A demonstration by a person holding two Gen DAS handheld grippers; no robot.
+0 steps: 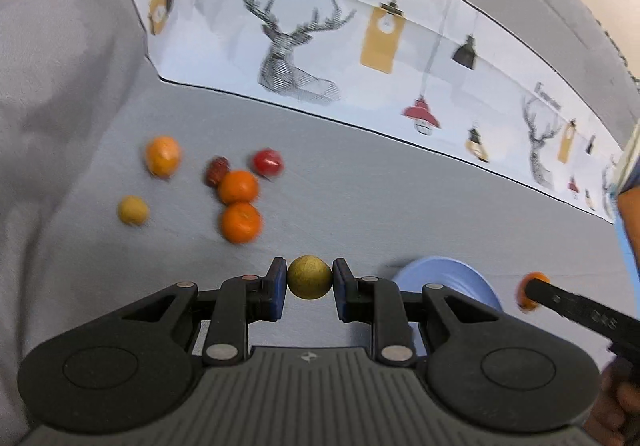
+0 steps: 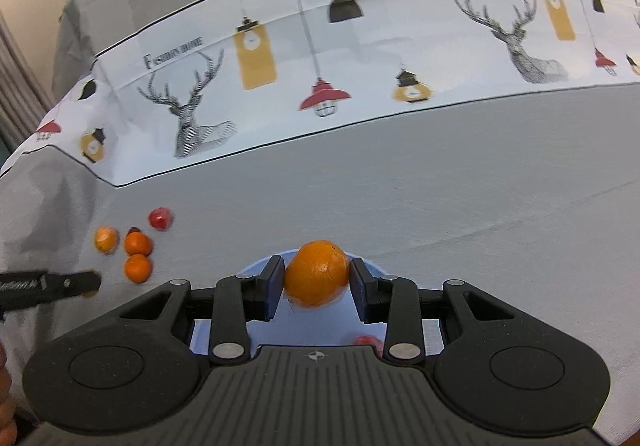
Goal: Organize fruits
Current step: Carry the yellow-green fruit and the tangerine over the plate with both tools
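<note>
My left gripper (image 1: 310,278) is shut on a small olive-yellow round fruit (image 1: 309,277), held above the grey cloth. To its right lies a light blue plate (image 1: 448,280). My right gripper (image 2: 317,280) is shut on an orange (image 2: 317,273), held over the blue plate (image 2: 256,266); a red fruit (image 2: 368,340) lies in the plate. The right gripper also shows in the left wrist view (image 1: 534,292). Loose on the cloth are two tangerines (image 1: 239,205), an orange fruit (image 1: 162,155), a yellow fruit (image 1: 132,209), a dark red fruit (image 1: 216,169) and a red fruit (image 1: 267,161).
A white runner (image 1: 320,45) printed with deer and lamps crosses the far side of the grey tablecloth (image 1: 360,185). The loose fruit cluster also shows at the left in the right wrist view (image 2: 136,246), with the left gripper's finger (image 2: 60,284) beside it.
</note>
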